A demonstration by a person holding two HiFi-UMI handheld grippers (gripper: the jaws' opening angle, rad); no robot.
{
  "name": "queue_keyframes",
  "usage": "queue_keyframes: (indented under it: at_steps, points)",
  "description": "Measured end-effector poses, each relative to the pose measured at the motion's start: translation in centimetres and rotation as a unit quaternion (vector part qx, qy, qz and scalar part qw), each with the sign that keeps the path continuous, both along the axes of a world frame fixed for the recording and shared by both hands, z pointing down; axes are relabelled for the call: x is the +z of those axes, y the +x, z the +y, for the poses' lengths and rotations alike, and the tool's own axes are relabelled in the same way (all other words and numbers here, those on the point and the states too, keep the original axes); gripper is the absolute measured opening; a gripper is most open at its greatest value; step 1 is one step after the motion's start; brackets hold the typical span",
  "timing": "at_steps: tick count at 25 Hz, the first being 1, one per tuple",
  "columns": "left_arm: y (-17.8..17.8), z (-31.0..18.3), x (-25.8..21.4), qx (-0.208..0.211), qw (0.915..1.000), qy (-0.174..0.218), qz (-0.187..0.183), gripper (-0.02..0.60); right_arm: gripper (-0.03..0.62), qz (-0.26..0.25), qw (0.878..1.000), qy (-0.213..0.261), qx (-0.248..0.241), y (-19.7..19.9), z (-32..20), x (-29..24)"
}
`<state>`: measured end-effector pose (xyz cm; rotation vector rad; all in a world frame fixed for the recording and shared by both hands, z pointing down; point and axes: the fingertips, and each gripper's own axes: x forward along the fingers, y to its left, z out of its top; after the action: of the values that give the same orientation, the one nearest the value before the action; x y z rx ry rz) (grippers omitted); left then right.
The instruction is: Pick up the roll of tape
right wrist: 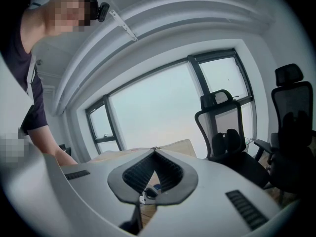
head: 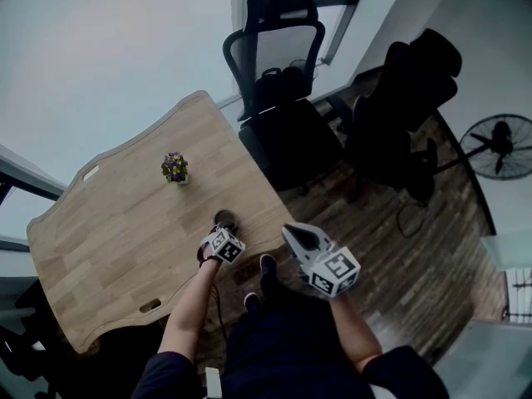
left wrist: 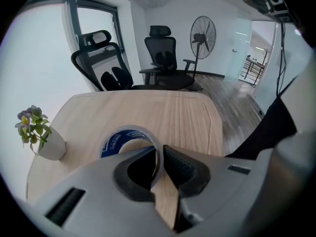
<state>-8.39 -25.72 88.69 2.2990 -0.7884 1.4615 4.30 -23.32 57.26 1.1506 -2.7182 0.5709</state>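
A roll of clear tape with a blue core (left wrist: 123, 135) lies flat on the wooden table (head: 125, 231), close to its right edge. In the head view the roll of tape (head: 224, 219) shows just beyond my left gripper (head: 222, 228), which points steeply down at it. In the left gripper view my left gripper (left wrist: 159, 154) is shut on the roll's near wall, one jaw inside the ring and one outside. My right gripper (head: 288, 230) hangs off the table's right edge above the floor. Its jaws (right wrist: 155, 150) are shut with nothing between them.
A small white pot of purple flowers (head: 174, 169) stands further back on the table. Two black office chairs (head: 278, 56) (head: 407, 98) sit beyond the table's far right corner. A floor fan (head: 501, 145) stands at the right. The person's legs are below me.
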Motion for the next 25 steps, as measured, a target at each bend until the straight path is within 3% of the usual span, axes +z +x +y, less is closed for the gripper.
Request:
queue_keyframes:
  at_steps: [12, 22, 25]
  points:
    - [-0.8, -1.0, -2.4, -0.06, 0.9957, 0.033, 0.062, 0.049, 0.006, -0.025, 1.0, -0.002, 0.008, 0.0, -0.2, -1.2]
    - [-1.0, -1.7, -7.5, -0.141, 0.975, 0.084, 0.149, 0.048, 0.006, -0.019, 1.0, 0.007, 0.012, 0.0, 0.1, -1.4]
    - [-1.0, -1.7, -9.3, -0.142, 0.9701, 0.105, 0.166, 0.048, 0.006, -0.018, 1.0, 0.011, 0.009, -0.3, 0.4, -1.7]
